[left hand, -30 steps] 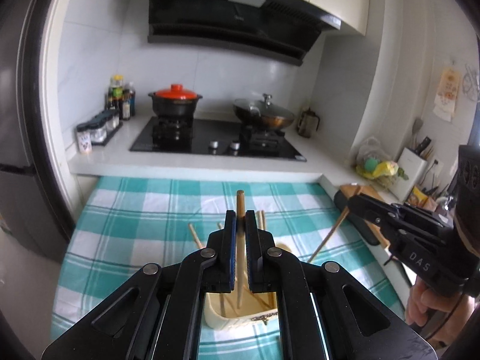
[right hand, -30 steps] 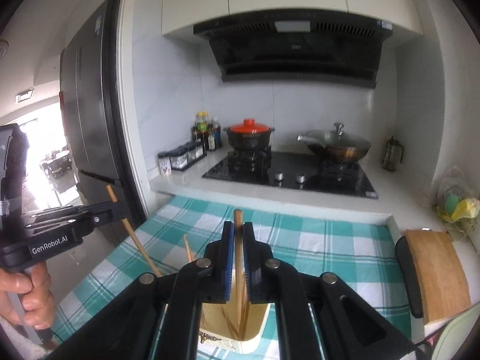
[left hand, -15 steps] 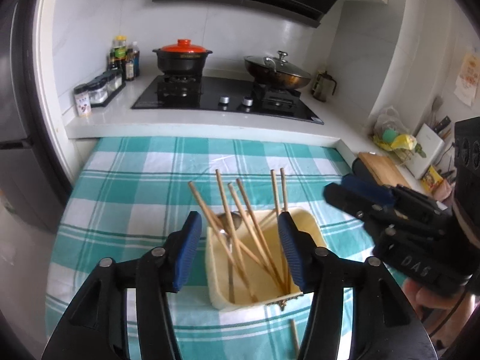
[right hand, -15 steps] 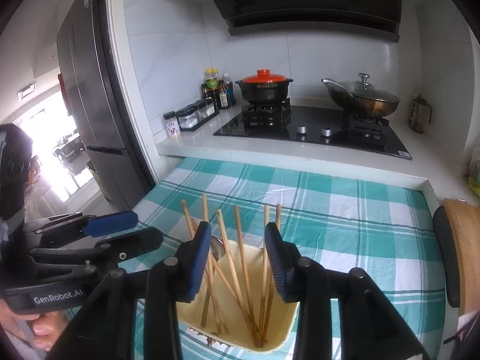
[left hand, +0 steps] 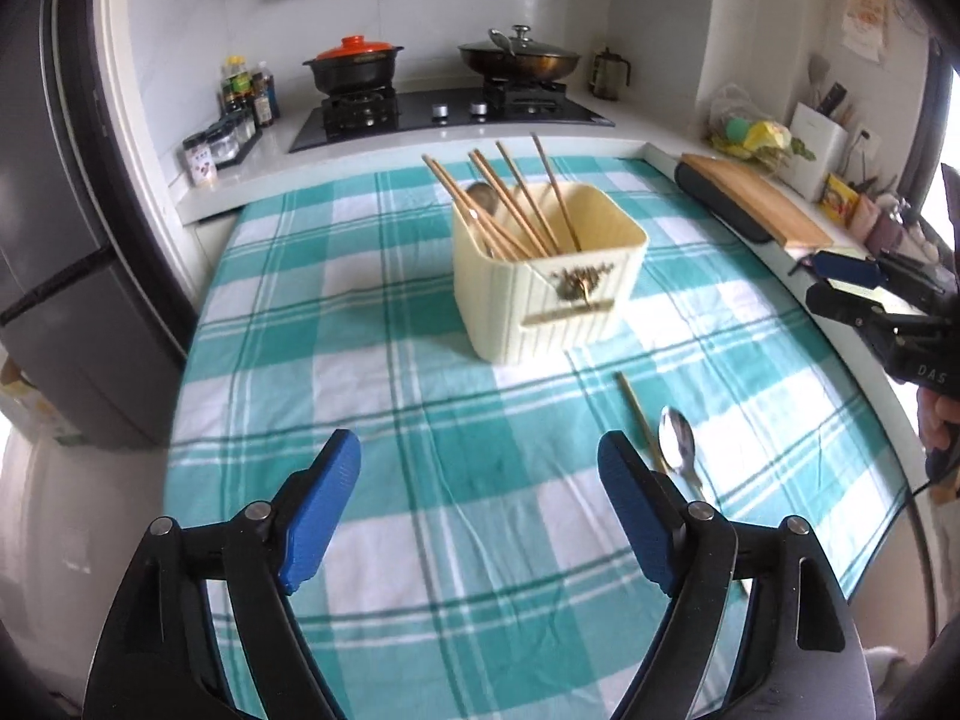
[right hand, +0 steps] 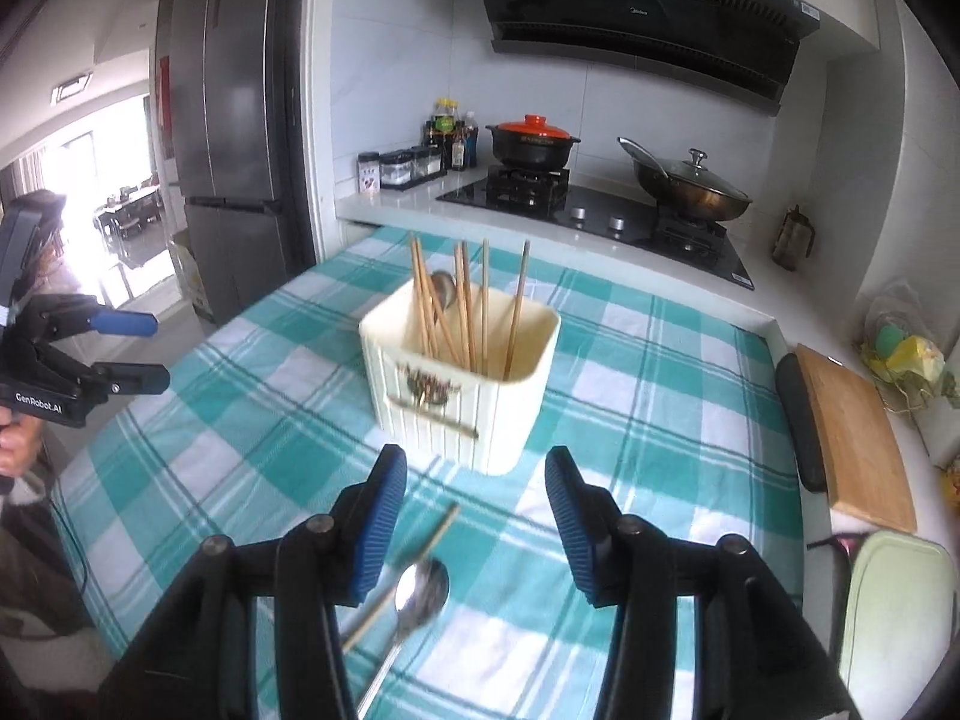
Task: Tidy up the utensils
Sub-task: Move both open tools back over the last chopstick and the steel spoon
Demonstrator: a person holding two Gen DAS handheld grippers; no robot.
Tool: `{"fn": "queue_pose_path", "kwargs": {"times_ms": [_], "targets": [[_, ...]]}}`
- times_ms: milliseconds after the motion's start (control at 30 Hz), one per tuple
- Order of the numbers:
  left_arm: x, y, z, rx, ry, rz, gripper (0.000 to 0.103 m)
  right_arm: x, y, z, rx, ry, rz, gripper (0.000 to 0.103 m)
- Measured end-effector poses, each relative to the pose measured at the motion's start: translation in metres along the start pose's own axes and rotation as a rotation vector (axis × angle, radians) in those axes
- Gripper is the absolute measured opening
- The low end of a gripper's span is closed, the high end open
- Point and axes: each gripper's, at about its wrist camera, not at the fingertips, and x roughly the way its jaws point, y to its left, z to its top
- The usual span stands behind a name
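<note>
A cream square utensil holder (left hand: 549, 276) (right hand: 459, 384) stands on the green checked cloth, with several wooden chopsticks (left hand: 510, 210) (right hand: 462, 306) and a spoon leaning inside. One loose chopstick (left hand: 639, 420) (right hand: 420, 552) and a metal spoon (left hand: 677, 450) (right hand: 417, 597) lie on the cloth nearer to me. My left gripper (left hand: 480, 462) hovers over bare cloth, its jaws opening with nothing between them. My right gripper (right hand: 477, 474) is low over the loose spoon and chopstick; its jaws are opening too and hold nothing.
A wooden cutting board (left hand: 756, 198) (right hand: 852, 426) lies along the counter's right edge. Behind the cloth is a hob with an orange-lidded pot (left hand: 354, 63) and a wok (right hand: 684, 183). Spice jars (left hand: 222, 141) stand at the back left, beside a dark fridge (right hand: 234, 138).
Both grippers were shut on a chopstick above the holder. They have let go, the chopsticks now stand in the holder, and both grippers have pulled back and down, jaws spreading.
</note>
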Motion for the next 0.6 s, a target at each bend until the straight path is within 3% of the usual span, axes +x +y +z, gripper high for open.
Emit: {"fn": "queue_pose_path", "kwargs": {"times_ms": [133,333,600], "targets": [[0.004,-0.027,-0.043,-0.022,-0.003,-0.038,0.084,-0.016,0.017,-0.048,0.038,0.009,-0.008,0.049],[0.017,-0.056,-0.077,-0.084,-0.002,-0.088,0.084,-0.019,0.038,-0.118,0.151,0.017,-0.035,0.049],[0.022,-0.078,-0.099,-0.088,0.015,-0.102,0.084,-0.026,0.039,-0.16,0.237,0.031,-0.079,0.049]]}}
